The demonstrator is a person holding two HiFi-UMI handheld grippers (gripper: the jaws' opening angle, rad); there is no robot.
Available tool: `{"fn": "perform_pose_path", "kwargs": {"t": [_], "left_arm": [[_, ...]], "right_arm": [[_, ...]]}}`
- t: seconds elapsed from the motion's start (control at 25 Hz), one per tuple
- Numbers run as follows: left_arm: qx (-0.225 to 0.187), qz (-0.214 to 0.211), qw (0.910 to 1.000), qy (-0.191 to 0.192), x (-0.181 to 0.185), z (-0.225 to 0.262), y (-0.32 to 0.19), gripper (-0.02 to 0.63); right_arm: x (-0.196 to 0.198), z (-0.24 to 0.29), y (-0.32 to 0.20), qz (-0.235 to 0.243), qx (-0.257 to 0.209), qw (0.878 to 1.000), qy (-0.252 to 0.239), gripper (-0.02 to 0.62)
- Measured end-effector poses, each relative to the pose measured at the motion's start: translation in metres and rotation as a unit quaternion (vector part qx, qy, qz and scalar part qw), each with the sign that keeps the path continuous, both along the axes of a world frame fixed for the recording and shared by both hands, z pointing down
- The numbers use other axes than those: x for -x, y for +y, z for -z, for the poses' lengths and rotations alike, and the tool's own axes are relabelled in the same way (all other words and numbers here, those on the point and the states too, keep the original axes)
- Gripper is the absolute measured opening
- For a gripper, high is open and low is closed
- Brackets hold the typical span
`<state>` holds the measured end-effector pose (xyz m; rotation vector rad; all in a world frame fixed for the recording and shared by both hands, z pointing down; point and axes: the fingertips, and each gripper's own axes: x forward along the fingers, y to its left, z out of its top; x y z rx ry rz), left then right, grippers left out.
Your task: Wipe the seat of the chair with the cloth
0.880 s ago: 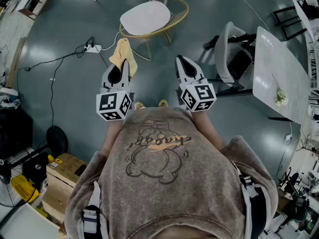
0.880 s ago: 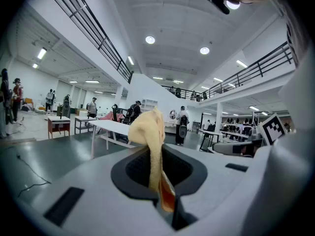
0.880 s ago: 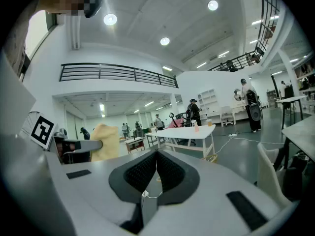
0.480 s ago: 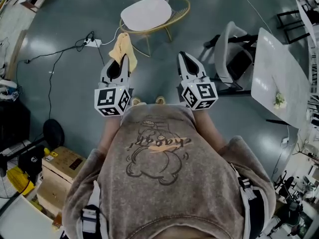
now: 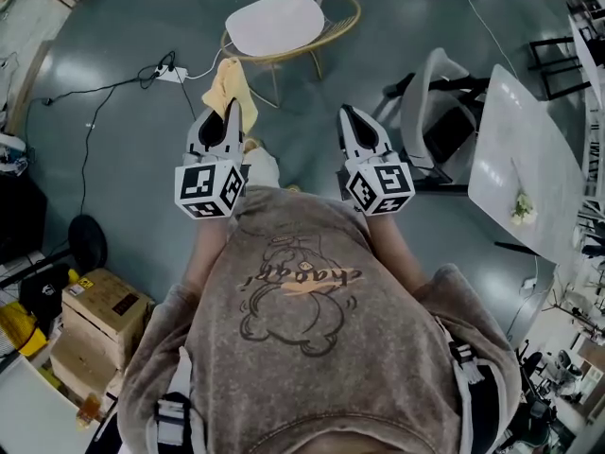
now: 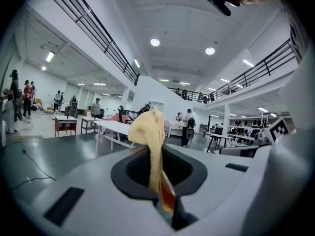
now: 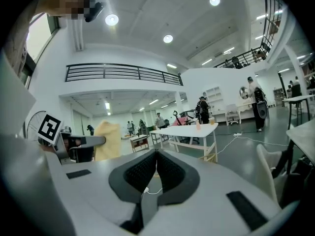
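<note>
While the person stands on the grey floor facing the chair, the left gripper has its jaws pressed together on a yellow cloth. The left gripper view shows the fabric pinched between the jaws, bunching up above the tips and folding over. The right gripper holds nothing, and its ribbed pads meet at the tips with no gap to be seen. Both grippers are held level in front of the person's chest, side by side and apart, pointing toward the chair. The chair stands on the floor ahead of them, well apart from both, with a gold wire frame and a white seat that lies bare. The cloth hangs in the air between the left gripper and the chair, touching neither seat nor frame. A power strip with its cable lies on the floor to the left of the chair, and a white table stands at the right.
</note>
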<state>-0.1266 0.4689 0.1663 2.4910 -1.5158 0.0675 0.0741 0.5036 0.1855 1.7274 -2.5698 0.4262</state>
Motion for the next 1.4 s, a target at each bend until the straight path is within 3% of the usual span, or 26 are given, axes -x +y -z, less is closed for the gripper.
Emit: {"fn": "perform_pose_path", "kwargs": {"t": [0.56, 1.4], "left_arm": [[-0.004, -0.003, 1.0, 0.001, -0.013, -0.001, -0.078, 0.046], [0.01, -0.038, 0.9992, 0.009, -0.014, 0.004, -0.318, 0.046]], "right_arm": [[-0.013, -0.014, -0.071, -0.006, 0.01, 1.0, -0.007, 0.026], [0.014, -0.009, -0.314, 0.012, 0.029, 0.999, 0.022, 0.026]]}}
